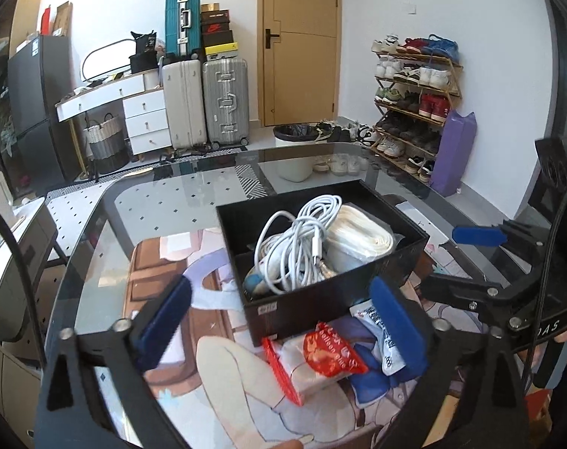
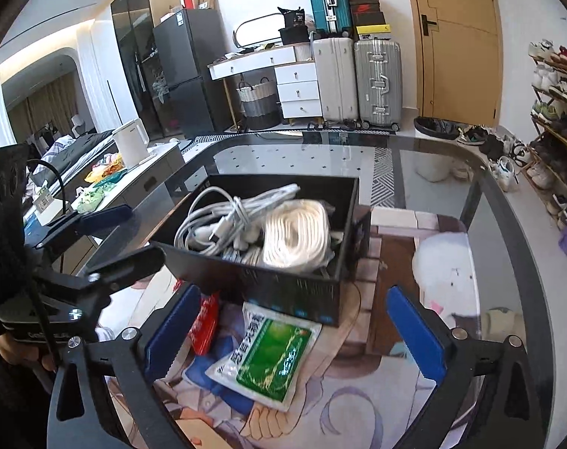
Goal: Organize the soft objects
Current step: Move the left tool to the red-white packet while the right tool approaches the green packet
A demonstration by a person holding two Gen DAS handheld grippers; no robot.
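The packets (image 2: 263,364) lie in a heap on the counter (image 2: 448,172), just this side of the box (image 2: 294,292). Both hand-held grippers are wide and empty: the right hand-held gripper (image 2: 294,340) straddles the green packet, whose long axis runs toward it; the left hand-held gripper (image 1: 279,321) frames the red one (image 1: 330,353), printed "balloon".

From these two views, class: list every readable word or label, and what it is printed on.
"balloon": red packet, upside down; the rest is blurred.
Large Chinese characters: green-and-white packet, too blurred to quote.
Print on the white-and-blue packet: unreadable.
Small sticker on the black box: unreadable.
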